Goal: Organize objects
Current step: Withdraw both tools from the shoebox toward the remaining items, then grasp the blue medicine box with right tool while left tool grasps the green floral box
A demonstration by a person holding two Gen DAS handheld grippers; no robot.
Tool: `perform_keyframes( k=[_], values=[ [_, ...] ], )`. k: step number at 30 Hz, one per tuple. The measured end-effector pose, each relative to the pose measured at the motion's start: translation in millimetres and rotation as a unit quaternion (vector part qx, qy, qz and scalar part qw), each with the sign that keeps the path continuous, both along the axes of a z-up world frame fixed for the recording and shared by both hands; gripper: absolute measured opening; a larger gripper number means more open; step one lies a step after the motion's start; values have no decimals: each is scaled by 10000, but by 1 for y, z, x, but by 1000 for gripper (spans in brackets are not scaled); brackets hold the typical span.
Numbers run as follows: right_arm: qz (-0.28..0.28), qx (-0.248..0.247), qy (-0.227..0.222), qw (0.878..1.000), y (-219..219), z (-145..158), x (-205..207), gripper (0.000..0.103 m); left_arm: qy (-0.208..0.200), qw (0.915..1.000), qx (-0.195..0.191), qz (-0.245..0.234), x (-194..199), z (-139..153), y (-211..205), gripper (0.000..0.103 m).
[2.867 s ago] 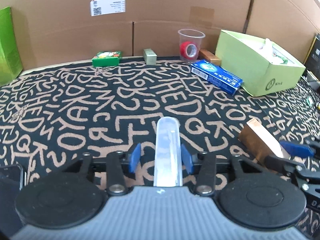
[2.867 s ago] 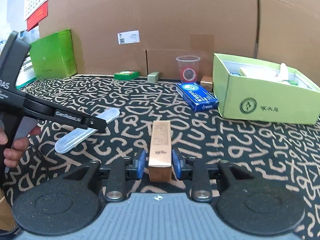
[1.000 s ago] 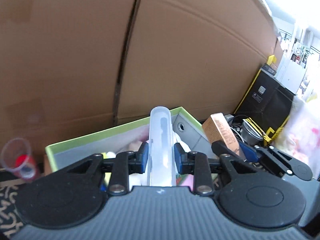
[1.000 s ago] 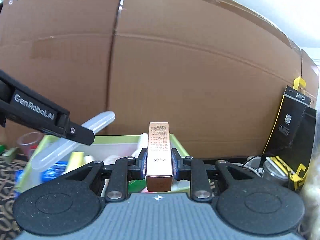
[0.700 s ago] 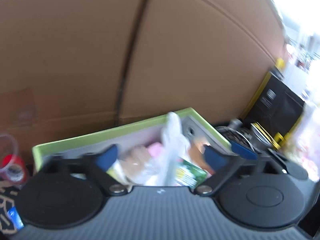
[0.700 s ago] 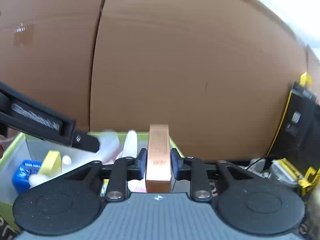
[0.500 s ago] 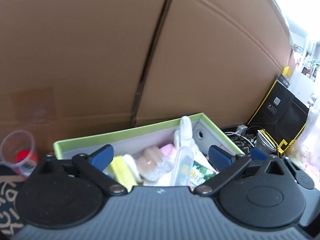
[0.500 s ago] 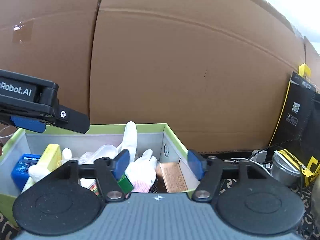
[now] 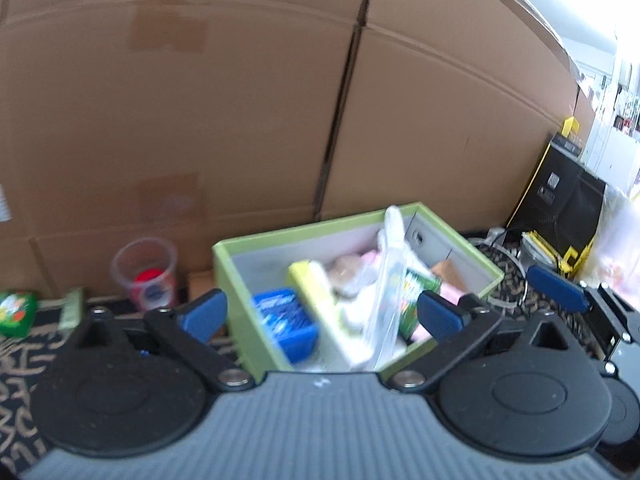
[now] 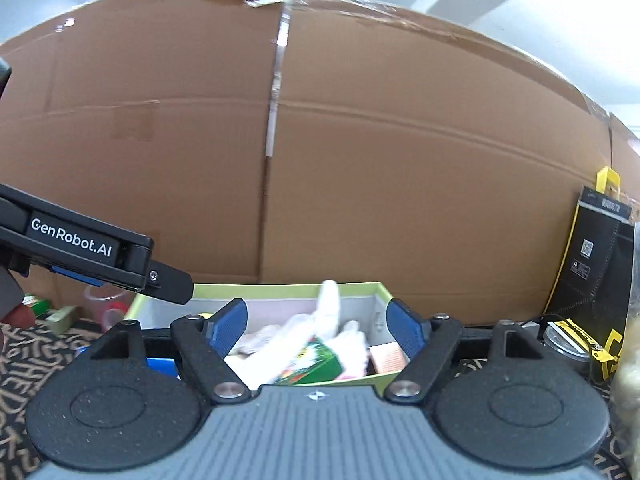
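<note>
A light green box [image 9: 236,276] stands against the cardboard wall, full of small items. The clear tube [image 9: 386,292] leans inside it, beside a blue box [image 9: 286,322] and a yellow packet [image 9: 314,292]. The copper carton [image 10: 386,358] lies at the box's right end, also seen in the left wrist view [image 9: 448,270]. My left gripper [image 9: 320,316] is open and empty in front of the box. My right gripper [image 10: 318,326] is open and empty over the box [image 10: 264,291]. The left gripper's arm [image 10: 92,258] crosses the right wrist view at left.
A clear cup [image 9: 146,274] with a red roll inside stands left of the box. A small green box [image 9: 14,312] and a pale block [image 9: 72,308] lie further left on the letter-patterned mat [image 9: 16,364]. Black and yellow packaging [image 10: 600,264] and cables sit to the right.
Both grippers opened over the green box: the left let go of the clear tube, the right let go of the copper carton. Both now lie in the box. The left gripper has drawn back.
</note>
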State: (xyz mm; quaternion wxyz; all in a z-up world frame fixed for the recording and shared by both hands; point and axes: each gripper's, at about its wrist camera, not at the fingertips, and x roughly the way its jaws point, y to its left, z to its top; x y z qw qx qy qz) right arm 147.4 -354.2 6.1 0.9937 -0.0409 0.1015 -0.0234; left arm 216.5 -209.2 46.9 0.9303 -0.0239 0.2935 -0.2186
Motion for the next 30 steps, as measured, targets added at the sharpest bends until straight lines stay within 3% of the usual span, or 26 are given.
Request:
perform_keyframes(
  k=[5, 14, 23, 30],
  values=[
    [337, 142, 28, 9993, 28, -4, -25, 81, 57, 9998, 37, 185, -32, -12, 51, 103],
    [1271, 213, 385, 9909, 109, -23, -48, 80, 466, 9955, -4, 825, -47, -47, 141, 103],
    [2038, -50, 937, 9745, 185, -40, 5, 78, 509, 9920, 103, 1154, -31, -58, 197, 103],
    [2081, -665, 1319, 9669, 211, -52, 62, 78, 665, 9893, 53, 1295, -1, -70, 225, 103]
  ],
)
